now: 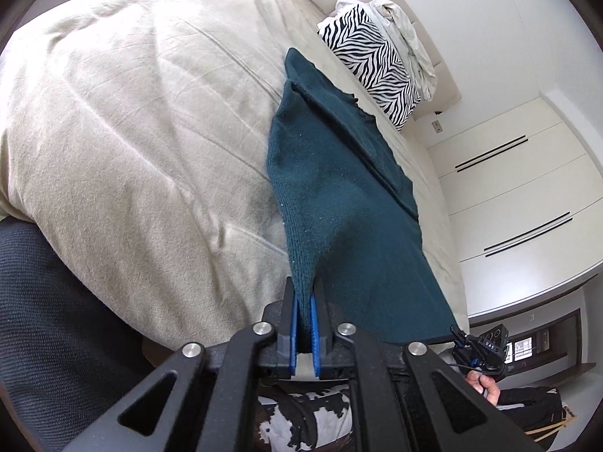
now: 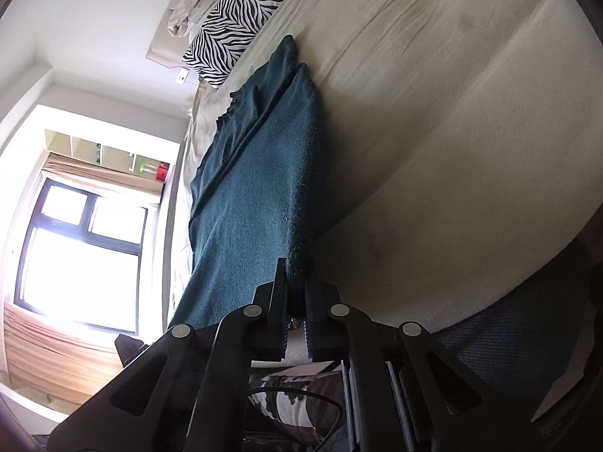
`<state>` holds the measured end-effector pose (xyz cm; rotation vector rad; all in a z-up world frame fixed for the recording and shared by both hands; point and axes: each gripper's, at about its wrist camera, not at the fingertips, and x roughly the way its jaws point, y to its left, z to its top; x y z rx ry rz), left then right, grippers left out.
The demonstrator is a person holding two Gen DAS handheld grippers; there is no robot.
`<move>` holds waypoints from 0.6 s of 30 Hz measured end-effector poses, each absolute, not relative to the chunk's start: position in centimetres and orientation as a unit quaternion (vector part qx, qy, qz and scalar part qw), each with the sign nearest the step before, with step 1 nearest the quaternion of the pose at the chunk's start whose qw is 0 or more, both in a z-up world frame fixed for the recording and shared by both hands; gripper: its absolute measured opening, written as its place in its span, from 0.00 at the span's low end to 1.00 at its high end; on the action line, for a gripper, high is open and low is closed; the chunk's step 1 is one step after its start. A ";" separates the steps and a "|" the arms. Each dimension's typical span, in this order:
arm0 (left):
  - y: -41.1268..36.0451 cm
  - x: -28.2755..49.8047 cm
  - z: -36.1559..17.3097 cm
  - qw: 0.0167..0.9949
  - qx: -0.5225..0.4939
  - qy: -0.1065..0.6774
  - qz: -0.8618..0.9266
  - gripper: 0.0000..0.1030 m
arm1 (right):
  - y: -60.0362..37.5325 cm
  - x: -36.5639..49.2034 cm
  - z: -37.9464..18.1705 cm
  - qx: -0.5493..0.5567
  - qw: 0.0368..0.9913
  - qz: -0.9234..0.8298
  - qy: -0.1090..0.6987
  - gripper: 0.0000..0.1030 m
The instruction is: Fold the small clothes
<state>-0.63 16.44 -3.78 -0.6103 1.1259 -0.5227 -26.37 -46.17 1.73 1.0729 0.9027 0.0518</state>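
Observation:
A dark teal knitted garment point(image 1: 339, 196) lies stretched along the beige bed point(image 1: 132, 132), its far end near a zebra pillow. My left gripper point(image 1: 304, 286) is shut on the garment's near corner, lifting it off the bed. In the right wrist view the same teal garment point(image 2: 256, 196) runs away from me, and my right gripper point(image 2: 296, 271) is shut on its other near corner. The near edge hangs between the two grippers. The right gripper point(image 1: 478, 342) shows at the left wrist view's lower right.
A zebra-striped pillow point(image 1: 373, 64) with a crumpled white cloth point(image 1: 407, 34) lies at the headboard. White wardrobe doors point(image 1: 520, 196) stand beyond the bed. A bright window point(image 2: 79, 256) is at the left. My dark trousers point(image 1: 45, 320) are close to the bed edge.

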 end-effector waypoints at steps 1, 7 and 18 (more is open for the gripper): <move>16.2 -0.6 -4.3 0.768 -0.271 0.530 -0.236 0.06 | -46.1 -26.2 1.5 0.489 0.763 0.022 0.422 0.05; 16.1 -0.8 -5.7 0.753 -0.290 0.542 -0.235 0.06 | -45.2 -26.0 -0.5 0.496 0.745 0.017 0.446 0.05; 16.3 6.0 -2.1 0.729 -0.407 0.477 -0.274 0.06 | -45.3 -18.7 3.9 0.517 0.763 0.080 0.381 0.05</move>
